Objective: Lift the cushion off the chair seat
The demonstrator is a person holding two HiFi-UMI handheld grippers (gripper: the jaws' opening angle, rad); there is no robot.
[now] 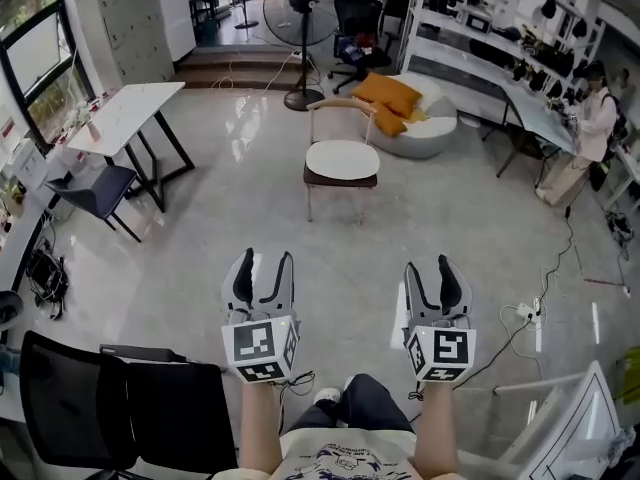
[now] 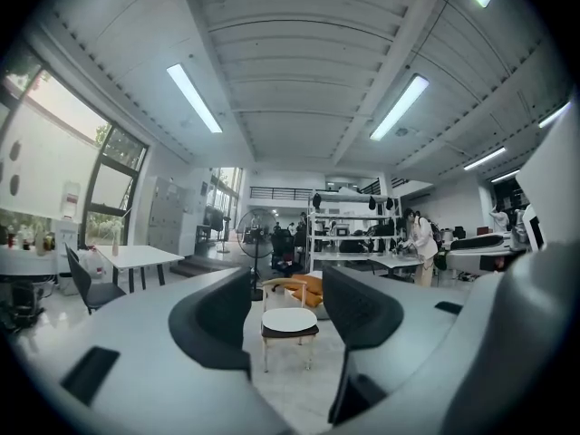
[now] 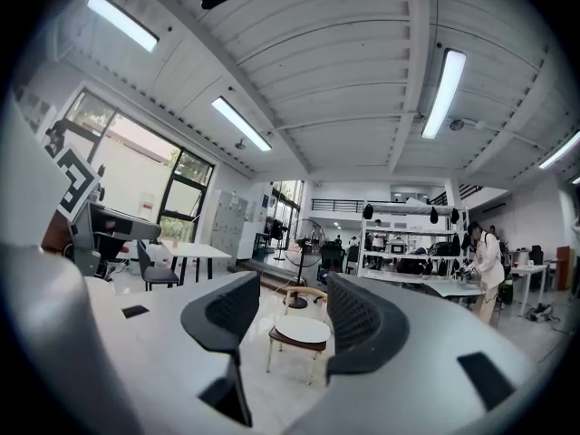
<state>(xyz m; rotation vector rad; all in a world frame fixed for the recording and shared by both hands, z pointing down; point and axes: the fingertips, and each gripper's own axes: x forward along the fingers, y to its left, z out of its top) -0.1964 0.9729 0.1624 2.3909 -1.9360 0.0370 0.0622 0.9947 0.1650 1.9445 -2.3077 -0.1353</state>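
A round white cushion (image 1: 342, 158) lies on the dark seat of a wooden chair (image 1: 339, 110) in the middle of the floor, well ahead of both grippers. My left gripper (image 1: 263, 267) and right gripper (image 1: 434, 272) are held side by side, pointing at the chair, both open with nothing between the jaws. The cushion (image 2: 289, 320) shows far off between the left jaws in the left gripper view. The right gripper view frames that cushion (image 3: 303, 331) between its jaws too.
A white beanbag with orange pillows (image 1: 390, 96) sits behind the chair, beside a standing fan (image 1: 301, 20). A white table (image 1: 127, 115) and dark chair (image 1: 95, 189) stand left. A black office chair (image 1: 125, 413) is near left. A person (image 1: 590, 128) stands by the right bench. Cables (image 1: 525, 313) lie right.
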